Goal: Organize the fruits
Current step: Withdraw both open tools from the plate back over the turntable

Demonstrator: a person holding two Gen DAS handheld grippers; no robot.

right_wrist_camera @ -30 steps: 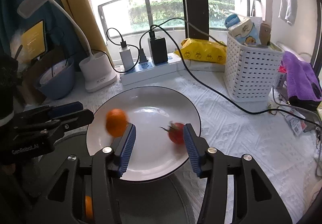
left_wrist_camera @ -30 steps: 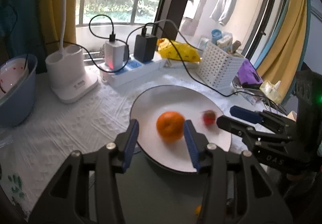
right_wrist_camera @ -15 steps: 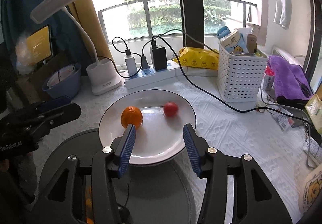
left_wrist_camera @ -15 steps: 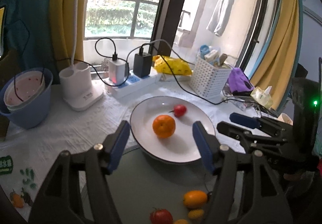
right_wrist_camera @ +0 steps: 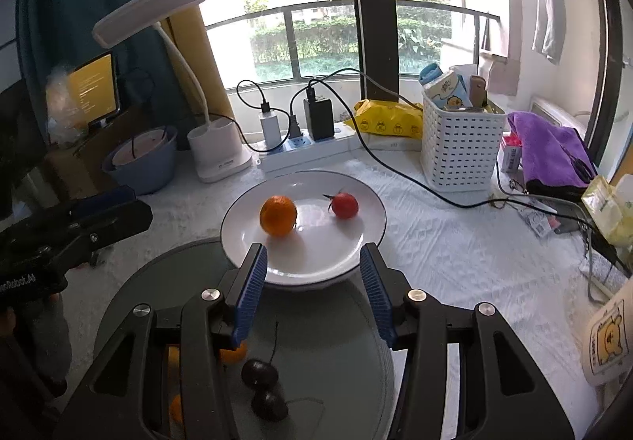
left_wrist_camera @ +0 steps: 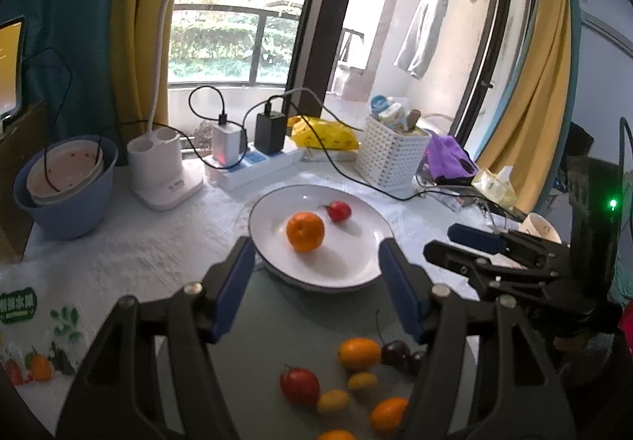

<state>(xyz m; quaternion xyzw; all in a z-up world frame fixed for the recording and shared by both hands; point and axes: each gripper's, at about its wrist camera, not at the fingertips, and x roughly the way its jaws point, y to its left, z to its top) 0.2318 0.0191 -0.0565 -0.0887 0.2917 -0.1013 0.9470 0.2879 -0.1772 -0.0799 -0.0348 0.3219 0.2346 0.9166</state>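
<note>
Both claws gape empty – left claw (left_wrist_camera: 316,274), right claw (right_wrist_camera: 312,278). Loose kumquat (left_wrist_camera: 359,353) lies directly below the left claw, nearer it.

The white plate (right_wrist_camera: 368,230) carried only an orange (right_wrist_camera: 278,215) and a tomato (right_wrist_camera: 344,205), set apart, with bare room across its near half. Behind it, along the worktop's far edge, the power strip (right_wrist_camera: 312,151), lamp base (right_wrist_camera: 219,157) and white basket (right_wrist_camera: 461,149) stood in a row. A black cable (right_wrist_camera: 399,175) trailed over the cloth between plate and basket. The other gripper (right_wrist_camera: 75,226) crowded the plate's left side.
</note>
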